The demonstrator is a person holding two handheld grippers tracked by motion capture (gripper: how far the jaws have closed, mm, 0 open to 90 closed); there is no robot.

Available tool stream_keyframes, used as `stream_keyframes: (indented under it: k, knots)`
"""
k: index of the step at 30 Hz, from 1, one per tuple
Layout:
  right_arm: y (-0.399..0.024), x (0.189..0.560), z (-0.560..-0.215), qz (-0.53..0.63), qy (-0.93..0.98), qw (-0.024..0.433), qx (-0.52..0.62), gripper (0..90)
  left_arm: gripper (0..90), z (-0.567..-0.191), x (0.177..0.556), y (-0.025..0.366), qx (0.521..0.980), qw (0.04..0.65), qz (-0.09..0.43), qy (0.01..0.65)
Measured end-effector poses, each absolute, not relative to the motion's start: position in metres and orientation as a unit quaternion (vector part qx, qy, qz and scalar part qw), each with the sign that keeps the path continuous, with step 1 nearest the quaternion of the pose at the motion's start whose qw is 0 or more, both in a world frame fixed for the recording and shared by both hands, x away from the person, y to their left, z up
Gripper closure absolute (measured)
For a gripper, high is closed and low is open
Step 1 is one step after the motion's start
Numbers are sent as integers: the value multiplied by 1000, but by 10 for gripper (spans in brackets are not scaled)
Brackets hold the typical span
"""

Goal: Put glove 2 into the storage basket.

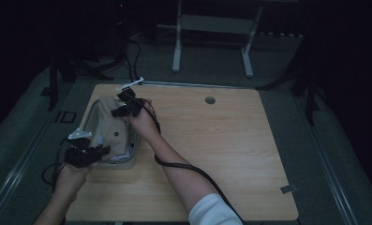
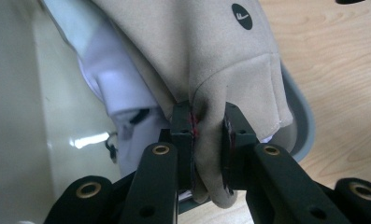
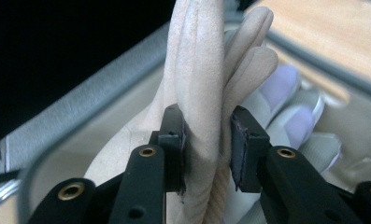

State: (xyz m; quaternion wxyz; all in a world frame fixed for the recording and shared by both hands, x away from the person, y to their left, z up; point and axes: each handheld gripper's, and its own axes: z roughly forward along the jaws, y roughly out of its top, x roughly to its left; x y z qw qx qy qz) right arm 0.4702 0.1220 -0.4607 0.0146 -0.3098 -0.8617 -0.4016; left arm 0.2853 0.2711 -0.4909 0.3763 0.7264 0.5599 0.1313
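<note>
A beige suede glove (image 1: 109, 127) lies stretched over a grey bin (image 1: 87, 118) at the table's left side. My left gripper (image 1: 102, 151) is at the bin's near end. In the left gripper view it (image 2: 209, 135) is shut on the glove's cuff (image 2: 211, 60), which carries a round black logo (image 2: 242, 17). My right gripper (image 1: 115, 112) is at the bin's far end. In the right gripper view it (image 3: 207, 140) is shut on the glove's finger end (image 3: 197, 70), with the fingers standing upright between the pads.
A white glove with lavender fingertips (image 3: 290, 116) lies in the bin (image 3: 94, 88) under the beige one, and its white cuff (image 2: 113, 79) is near my left gripper. The wooden table (image 1: 230, 140) has a round hole (image 1: 210, 100) at the back. A black cable (image 1: 183, 166) trails along the right forearm.
</note>
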Motion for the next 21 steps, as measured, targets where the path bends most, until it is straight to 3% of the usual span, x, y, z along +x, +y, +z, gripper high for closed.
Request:
stream_keyframes:
  k: [7,13,21]
  knots:
    - [125,474,-480,-385,-867,15,-317,661,743,-498,289,270,728,376,117,561]
    - [120,476,-479,-382,-870,16,-313,548,479,-498,284,274,713,397,115,566]
    - [99,477,-455,-408,-860,16,-305,310,271,-480,276,274,696,433,152,552]
